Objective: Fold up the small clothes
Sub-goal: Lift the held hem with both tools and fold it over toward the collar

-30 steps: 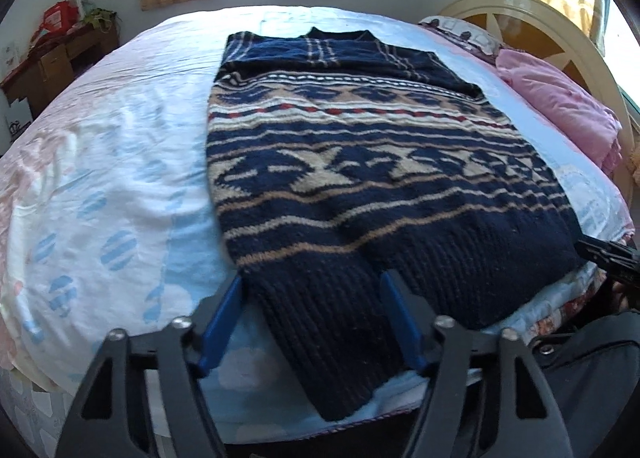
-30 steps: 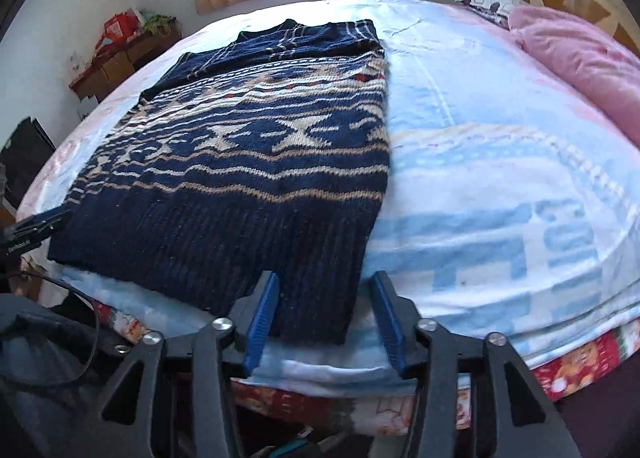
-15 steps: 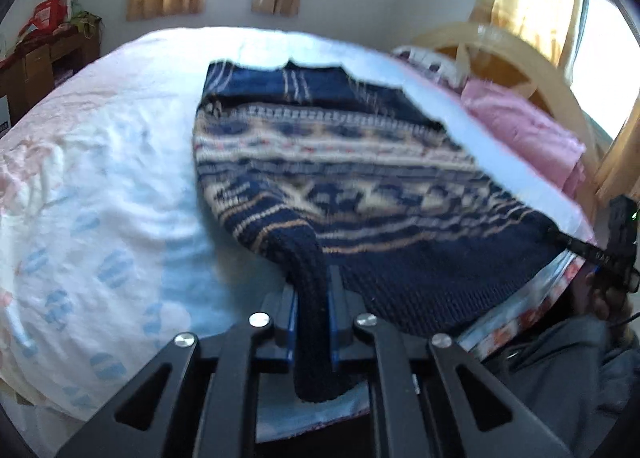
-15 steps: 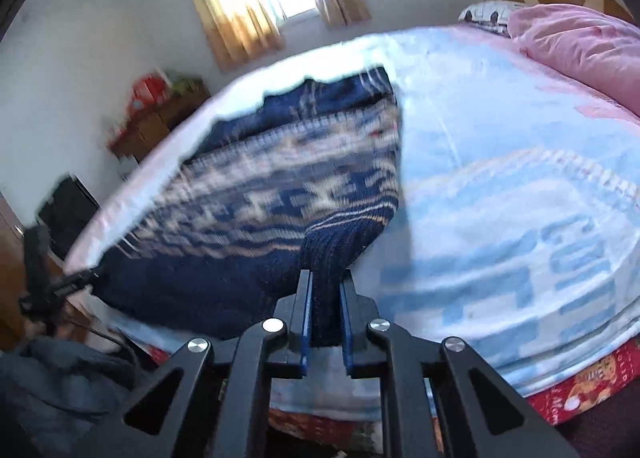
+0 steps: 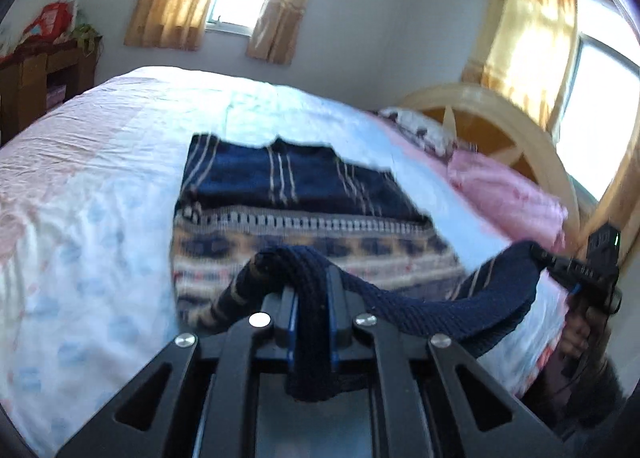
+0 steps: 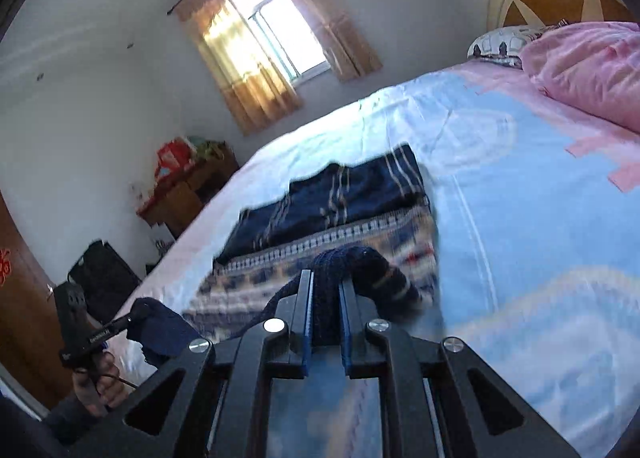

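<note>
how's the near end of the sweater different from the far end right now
The near hem of the sweater is plain ribbed navy; the far end is navy with thin tan stripes. The hem hangs lifted off the bed, sagging between the left gripper and the right gripper; the far end lies flat on the sheet. The hem is pinched in shut jaws at both corners; the far end is untouched. Both are dark navy knit.

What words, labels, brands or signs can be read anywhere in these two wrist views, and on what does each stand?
None can be read.
White lettering on the left gripper, seen from the right wrist view: too small and blurred to read.
Red characters on the brown door at that view's left edge: cut off and blurred.
Red bag on the wooden cabinet: print too blurred to read.
</note>
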Action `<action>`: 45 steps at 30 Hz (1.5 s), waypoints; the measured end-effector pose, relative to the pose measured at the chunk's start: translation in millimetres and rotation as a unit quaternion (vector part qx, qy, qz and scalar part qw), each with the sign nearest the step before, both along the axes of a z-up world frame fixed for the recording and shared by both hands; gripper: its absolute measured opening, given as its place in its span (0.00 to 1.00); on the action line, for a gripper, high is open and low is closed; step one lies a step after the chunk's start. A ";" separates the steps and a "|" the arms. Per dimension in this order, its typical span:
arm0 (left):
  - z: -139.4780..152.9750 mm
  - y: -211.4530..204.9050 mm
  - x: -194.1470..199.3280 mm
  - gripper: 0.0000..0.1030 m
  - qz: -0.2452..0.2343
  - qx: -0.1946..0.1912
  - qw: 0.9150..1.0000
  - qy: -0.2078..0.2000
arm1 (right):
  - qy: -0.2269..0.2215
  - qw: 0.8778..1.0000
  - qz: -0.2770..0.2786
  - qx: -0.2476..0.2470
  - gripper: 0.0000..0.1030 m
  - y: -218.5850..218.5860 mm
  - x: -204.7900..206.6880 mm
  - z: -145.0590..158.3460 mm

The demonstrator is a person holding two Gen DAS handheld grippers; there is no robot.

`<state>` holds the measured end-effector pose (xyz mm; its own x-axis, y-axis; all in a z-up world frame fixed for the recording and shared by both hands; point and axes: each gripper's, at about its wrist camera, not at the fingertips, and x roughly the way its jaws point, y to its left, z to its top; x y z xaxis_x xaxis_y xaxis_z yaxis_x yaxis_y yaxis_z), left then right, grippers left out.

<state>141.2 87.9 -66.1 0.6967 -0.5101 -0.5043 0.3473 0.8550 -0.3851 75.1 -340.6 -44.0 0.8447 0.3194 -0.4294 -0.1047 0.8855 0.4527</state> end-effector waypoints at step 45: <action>-50.8 8.6 332.5 0.20 0.136 -0.029 0.983 0.122 | 0.156 0.984 -0.075 0.035 0.23 -46.6 407.1 -45.6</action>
